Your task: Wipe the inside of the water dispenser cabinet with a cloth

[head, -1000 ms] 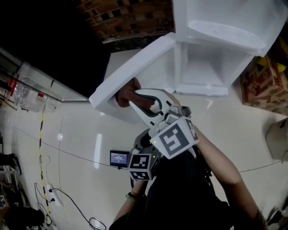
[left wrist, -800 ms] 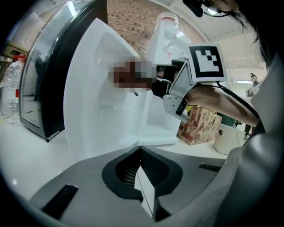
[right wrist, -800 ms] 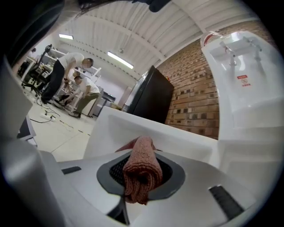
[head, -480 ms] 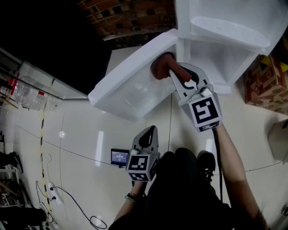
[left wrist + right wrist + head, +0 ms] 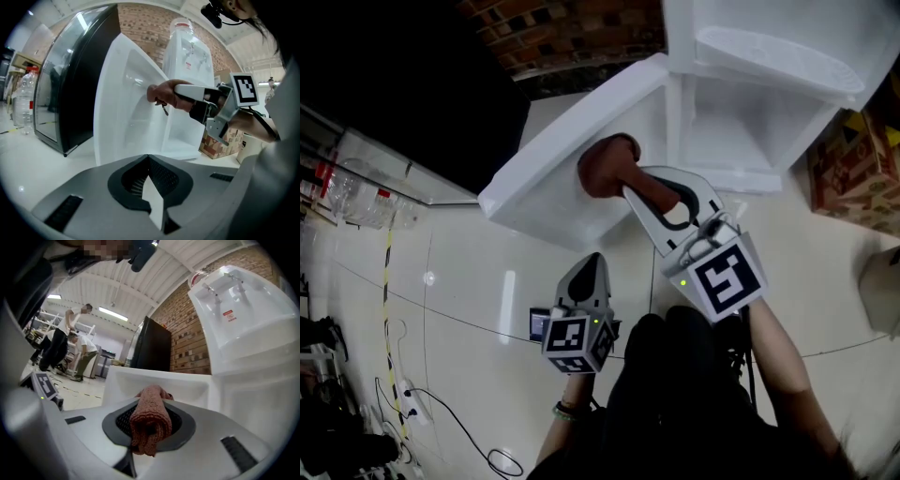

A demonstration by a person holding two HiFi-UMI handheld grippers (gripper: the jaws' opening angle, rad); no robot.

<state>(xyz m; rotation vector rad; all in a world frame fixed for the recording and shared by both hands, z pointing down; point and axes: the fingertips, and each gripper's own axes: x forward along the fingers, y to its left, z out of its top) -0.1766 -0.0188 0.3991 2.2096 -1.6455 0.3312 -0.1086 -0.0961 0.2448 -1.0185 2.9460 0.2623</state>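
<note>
The white water dispenser stands with its lower cabinet open and the door swung out to the left. My right gripper is shut on a reddish-brown cloth that presses against the door's inner face. The right gripper view shows the cloth bunched between the jaws, with the door just beyond. My left gripper hangs lower, over the floor and apart from the door, shut with nothing in it. From the left gripper view, the cloth sits on the door.
A black glass-fronted cooler stands left of the dispenser. Cardboard boxes sit at the right. Plastic bottles and floor cables lie at the left. A small screen rests on the floor. People stand far back.
The right gripper swept the cloth up and right along the door's inner face, then back down and left. The left gripper shifted slightly left and up.
</note>
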